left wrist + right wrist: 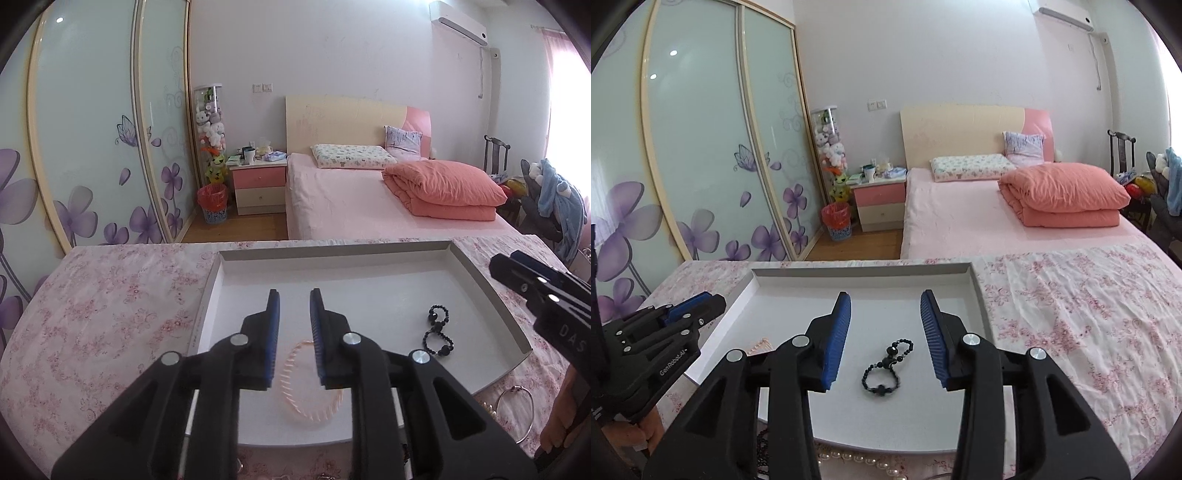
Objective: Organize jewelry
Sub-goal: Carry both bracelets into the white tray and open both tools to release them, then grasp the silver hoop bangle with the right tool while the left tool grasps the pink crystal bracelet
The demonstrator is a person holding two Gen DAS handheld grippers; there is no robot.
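Fingers (275,325) of the left gripper (294,306) are standing slightly parted, gripping nothing, over the pink bracelet (306,384) lying in the white tray (480,280). Right wrist view: right gripper (885,308) is hanging wider, empty, above the black bead bracelet (886,365).

Both tools point forward and tilt downward, side by side. The left tool (294,299) has its blue pads parted by a narrow gap, gripping nothing. The right tool (885,301) stands wider apart, its pads (837,336) likewise pressing on nothing.
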